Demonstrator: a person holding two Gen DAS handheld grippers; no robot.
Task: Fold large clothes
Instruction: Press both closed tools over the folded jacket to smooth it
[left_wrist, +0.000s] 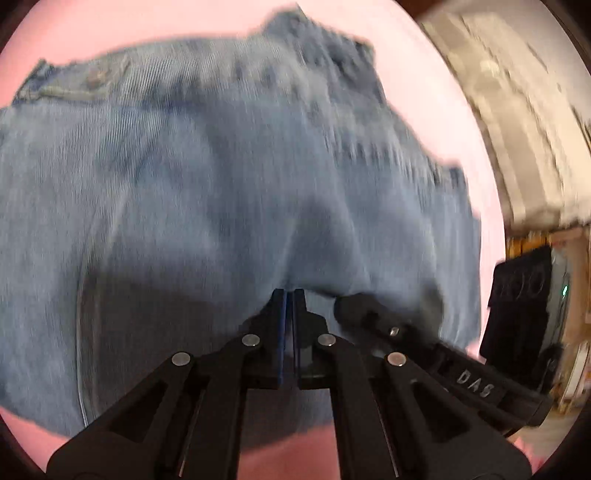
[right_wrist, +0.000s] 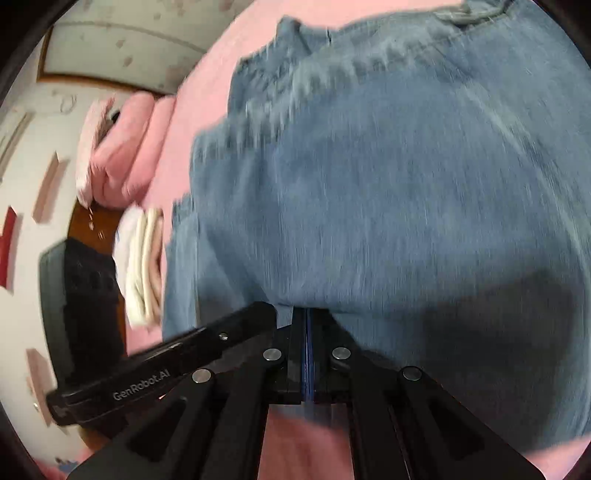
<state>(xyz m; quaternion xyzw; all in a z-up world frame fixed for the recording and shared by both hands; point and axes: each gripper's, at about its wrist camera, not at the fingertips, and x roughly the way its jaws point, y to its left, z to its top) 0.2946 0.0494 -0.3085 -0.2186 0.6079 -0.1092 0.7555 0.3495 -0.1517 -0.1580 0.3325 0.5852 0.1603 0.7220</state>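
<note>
Denim everywhere in the left wrist view. The jeans (left_wrist: 221, 184) fill nearly the whole frame, spread over a pink bed sheet (left_wrist: 110, 33) that shows at 12 o'clock and again along the bottom edge. At about 10 o'clock you can make out the waistband with a metal button (left_wrist: 94, 75). The left gripper (left_wrist: 290, 295) sits at 6 o'clock with its fingers pressed together, pinching the near edge of the denim so the cloth bunches up right at the tips. Just beside it, toward 4 o'clock, the right gripper (left_wrist: 345, 304) pokes in from the side, its tip touching the same edge. The picture's pretty smeary, so the fine detail is lost.

Right wrist view: same jeans (right_wrist: 406, 184), filling the middle and right side, pink sheet (right_wrist: 207, 92) showing at 11 o'clock. The right gripper (right_wrist: 308, 312) is at 6 o'clock, fingers squeezed together on the denim edge. The left gripper (right_wrist: 264, 310) comes in from 8 o'clock, right next to it. Over at 9 o'clock there's a stack of folded white and cream cloth (right_wrist: 144, 258), and a pink pillow (right_wrist: 122, 155) above that near 10 o'clock.
</note>
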